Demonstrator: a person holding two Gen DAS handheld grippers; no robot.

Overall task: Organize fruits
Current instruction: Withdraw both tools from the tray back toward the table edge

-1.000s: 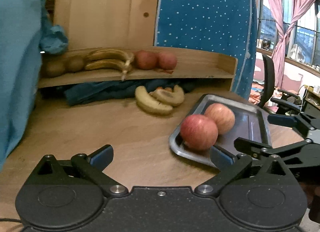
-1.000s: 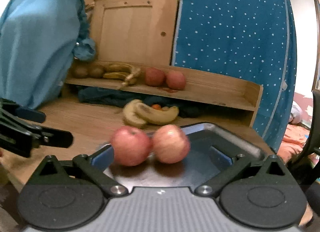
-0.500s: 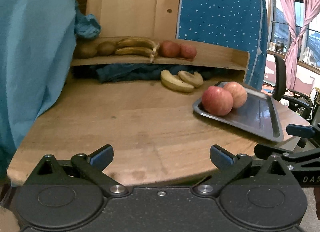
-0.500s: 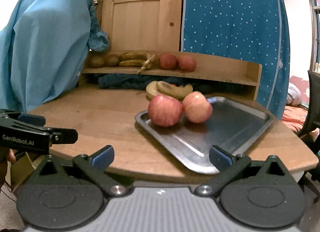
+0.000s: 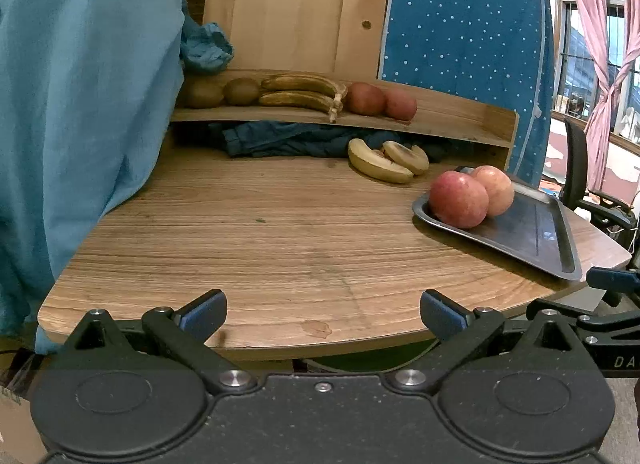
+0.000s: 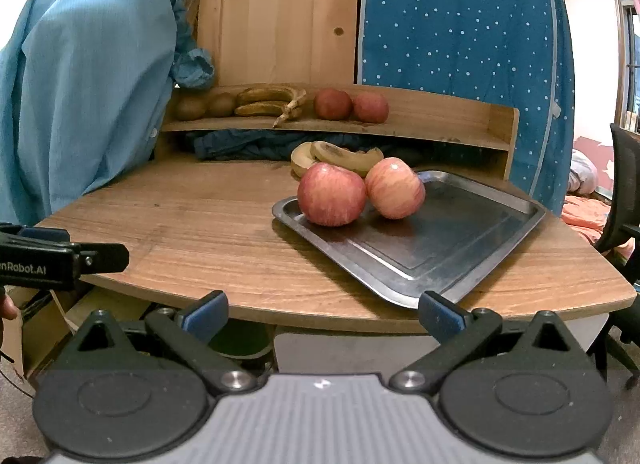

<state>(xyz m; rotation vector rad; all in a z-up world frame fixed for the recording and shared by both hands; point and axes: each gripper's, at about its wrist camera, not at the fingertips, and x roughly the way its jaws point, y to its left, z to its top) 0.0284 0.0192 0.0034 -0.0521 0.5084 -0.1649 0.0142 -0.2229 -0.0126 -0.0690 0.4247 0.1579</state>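
On the metal tray (image 6: 460, 240), at its far left corner, two apples sat touching: a redder apple (image 6: 331, 195) to the left and a paler apple (image 6: 395, 193) just right of it, the rest of the tray bare. The tray lay on the right part of the round wooden table (image 5: 256, 240), its near corner reaching close to the table's edge. Behind the tray, two bananas (image 5: 386, 162) lay on the tabletop just in front of a dark blue cloth (image 5: 288, 140) tucked under a wooden shelf (image 5: 448, 124). On that shelf, above and behind the tray, stood a row from left to right: two kiwis (image 5: 222, 92), two browned bananas (image 5: 304, 92) and two red apples (image 5: 380, 101). The left gripper (image 5: 323, 306) hung off the table's near edge, well left of the tray, fingers spread wide and empty. The right gripper (image 6: 323, 306) hung just before the tray's near corner, likewise spread apart and holding nothing
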